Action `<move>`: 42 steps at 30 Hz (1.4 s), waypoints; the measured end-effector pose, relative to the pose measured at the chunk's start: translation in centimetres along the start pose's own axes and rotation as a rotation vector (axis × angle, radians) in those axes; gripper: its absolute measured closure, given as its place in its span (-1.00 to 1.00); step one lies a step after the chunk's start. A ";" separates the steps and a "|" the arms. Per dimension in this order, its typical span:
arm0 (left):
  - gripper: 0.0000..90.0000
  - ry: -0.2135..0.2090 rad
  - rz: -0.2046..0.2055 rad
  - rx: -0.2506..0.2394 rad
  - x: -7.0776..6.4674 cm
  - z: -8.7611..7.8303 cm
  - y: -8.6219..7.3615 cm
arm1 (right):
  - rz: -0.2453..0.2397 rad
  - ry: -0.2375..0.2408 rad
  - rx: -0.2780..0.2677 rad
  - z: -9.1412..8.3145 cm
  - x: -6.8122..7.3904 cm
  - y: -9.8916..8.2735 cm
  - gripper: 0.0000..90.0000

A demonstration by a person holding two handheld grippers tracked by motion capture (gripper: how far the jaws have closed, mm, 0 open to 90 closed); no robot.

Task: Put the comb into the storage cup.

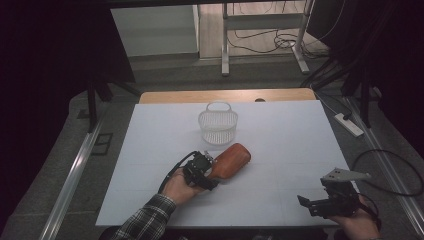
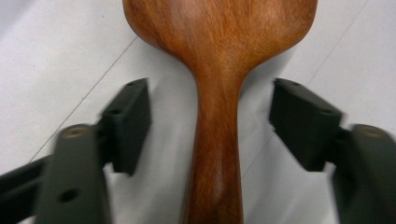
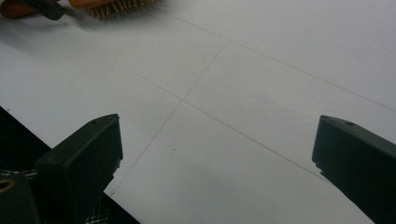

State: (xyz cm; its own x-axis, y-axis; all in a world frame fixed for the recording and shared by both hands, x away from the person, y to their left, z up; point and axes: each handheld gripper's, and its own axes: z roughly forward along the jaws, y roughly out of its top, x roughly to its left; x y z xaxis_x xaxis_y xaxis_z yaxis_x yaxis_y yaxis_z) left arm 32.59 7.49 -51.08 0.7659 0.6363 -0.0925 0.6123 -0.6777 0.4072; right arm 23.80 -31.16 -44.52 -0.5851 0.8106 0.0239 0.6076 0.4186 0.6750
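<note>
A wooden brush (image 1: 234, 159) lies on the white table (image 1: 290, 135), its broad head pointing up and to the right. In the left gripper view its narrow handle (image 2: 217, 140) runs up between the jaws. My left gripper (image 1: 212, 171) straddles that handle; a strip of table shows on each side between the pads (image 2: 130, 121) and the wood, so nothing is gripped. In the right gripper view the brush's bristles (image 3: 119, 6) show at the top left. My right gripper (image 1: 306, 202) sits near the table's front right corner, open, with bare table between its jaws (image 3: 217, 126).
A white mesh basket (image 1: 218, 125) with a handle stands just behind the brush head. The table's front edge runs close under the right gripper. Beyond the table lie a dark floor, cables and a power strip (image 1: 348, 124).
</note>
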 end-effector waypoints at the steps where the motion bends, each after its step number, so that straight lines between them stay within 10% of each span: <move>1: -0.05 -0.002 0.001 0.000 0.0 0.0 0.0 | 0.000 0.000 0.000 0.0 0.0 0.0 -0.96; 14: 0.56 -0.008 0.020 0.003 0.0 0.0 0.0 | -0.004 0.000 0.003 0.0 0.0 0.0 -0.96; 42: 0.61 -0.028 0.001 -0.063 0.1 -1.0 0.2 | -0.010 0.003 0.001 0.0 0.1 0.0 -0.95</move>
State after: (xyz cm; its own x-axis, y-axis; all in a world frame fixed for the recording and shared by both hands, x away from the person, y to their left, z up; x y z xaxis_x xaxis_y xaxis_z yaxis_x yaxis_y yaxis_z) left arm 32.60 7.79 -50.10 0.7725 0.6242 -0.1172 0.5984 -0.6536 0.4633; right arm 23.73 -31.08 -44.51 -0.5928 0.8051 0.0191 0.6020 0.4271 0.6747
